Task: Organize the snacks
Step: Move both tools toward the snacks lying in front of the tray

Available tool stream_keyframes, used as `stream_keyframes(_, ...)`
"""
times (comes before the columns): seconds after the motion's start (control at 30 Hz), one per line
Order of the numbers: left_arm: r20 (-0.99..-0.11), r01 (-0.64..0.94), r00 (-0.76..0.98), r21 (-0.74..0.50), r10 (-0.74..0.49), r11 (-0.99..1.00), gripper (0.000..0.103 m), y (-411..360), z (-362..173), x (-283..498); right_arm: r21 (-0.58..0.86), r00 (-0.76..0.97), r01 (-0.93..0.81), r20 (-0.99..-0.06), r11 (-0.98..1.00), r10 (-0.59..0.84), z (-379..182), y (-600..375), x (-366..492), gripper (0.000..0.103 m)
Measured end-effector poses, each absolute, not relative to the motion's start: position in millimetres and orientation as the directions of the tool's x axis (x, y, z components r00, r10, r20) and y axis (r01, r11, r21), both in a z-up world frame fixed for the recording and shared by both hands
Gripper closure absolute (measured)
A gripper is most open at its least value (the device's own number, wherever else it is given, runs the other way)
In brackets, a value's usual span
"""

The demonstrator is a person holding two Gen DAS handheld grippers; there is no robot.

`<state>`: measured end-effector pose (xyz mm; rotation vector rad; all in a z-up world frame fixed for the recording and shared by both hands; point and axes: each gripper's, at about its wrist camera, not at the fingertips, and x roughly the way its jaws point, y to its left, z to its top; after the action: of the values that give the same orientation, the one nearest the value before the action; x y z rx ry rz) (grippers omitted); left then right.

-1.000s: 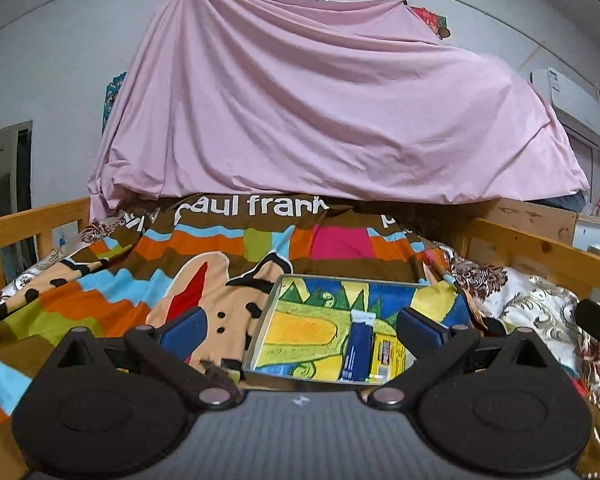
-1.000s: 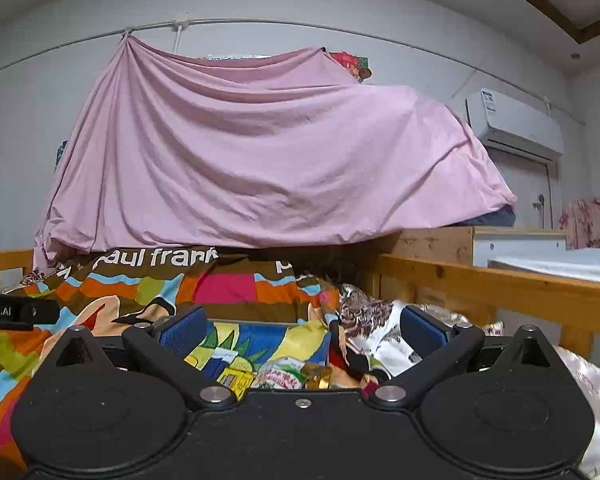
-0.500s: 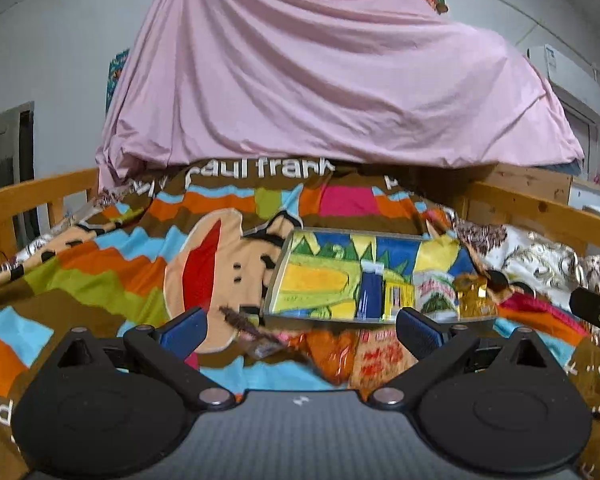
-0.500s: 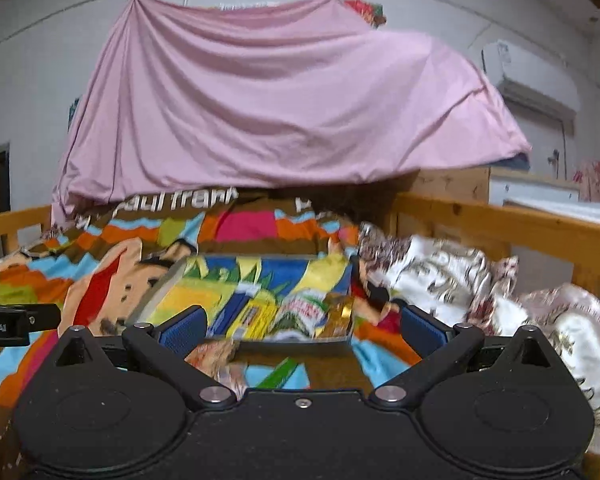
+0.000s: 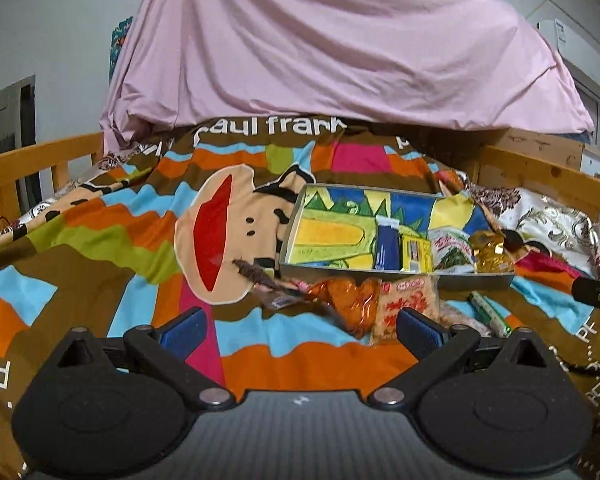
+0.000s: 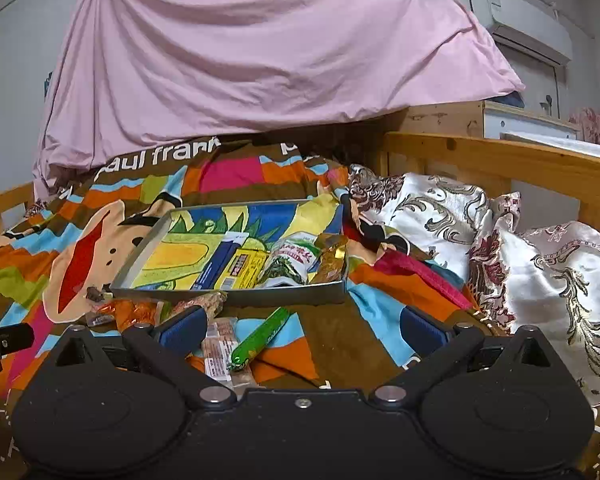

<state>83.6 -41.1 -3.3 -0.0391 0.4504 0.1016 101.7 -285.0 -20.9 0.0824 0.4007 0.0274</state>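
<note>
A shallow grey tray [image 5: 396, 278] [image 6: 236, 298] with a bright cartoon lining lies on the striped blanket. In it sit a blue packet [image 5: 386, 246] [image 6: 212, 268], a yellow packet [image 5: 416, 254] [image 6: 242, 268], a green-and-white bag [image 5: 454, 252] [image 6: 290, 262] and a gold wrapper [image 5: 492, 252] [image 6: 332, 258]. Loose in front of the tray are an orange packet [image 5: 350, 304], a red-printed clear packet [image 5: 406, 308], a dark stick snack [image 5: 256, 274] and a green stick [image 6: 260, 334] [image 5: 490, 312]. My left gripper [image 5: 300, 330] is open above the blanket. My right gripper [image 6: 302, 328] is open, the green stick just beyond its fingers.
The multicoloured blanket [image 5: 100, 240] covers a bed with wooden rails [image 5: 36, 160] [image 6: 500, 156] on both sides. A pink sheet [image 5: 340, 48] drapes over a bulk at the far end. Floral satin pillows [image 6: 540, 264] lie to the right of the tray.
Both views have tipped downward: the tray and loose snacks in front of it have come into fuller view. Both grippers stay open and hold nothing.
</note>
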Motion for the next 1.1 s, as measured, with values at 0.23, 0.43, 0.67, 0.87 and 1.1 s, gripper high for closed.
stream_keyframes(0.23, -0.473, -0.107, 0.876, 0.001, 0.095, 0.994, 0.000, -41, -14, 92, 0.072, 0.896, -0.042, -0.439, 0.997, 0.070, -25, -276, 108, 0.001)
stream_keyframes(0.43, -0.498, -0.085, 0.863, 0.012, 0.079, 0.996, 0.000, -48, -22, 107, 0.071, 0.868, -0.075, -0.487, 0.995, 0.100, -30, -272, 121, 0.001)
stream_keyframes(0.67, -0.546, 0.052, 0.836, -0.023, -0.056, 0.998, 0.000, -63, -29, 130, -0.074, 0.885, -0.129, -0.459, 0.989, 0.081, -36, -269, 166, 0.001)
stream_keyframes(0.87, -0.573, 0.152, 0.808, -0.016, -0.134, 0.988, 0.000, -85, -39, 138, 0.068, 0.820, -0.151, -0.548, 0.986, 0.163, -51, -286, 218, 0.001)
stream_keyframes(1.1, -0.596, 0.190, 0.780, -0.063, -0.189, 0.980, 0.000, -93, -46, 149, 0.190, 0.745, -0.101, -0.635, 0.976, 0.201, -73, -296, 267, 0.001)
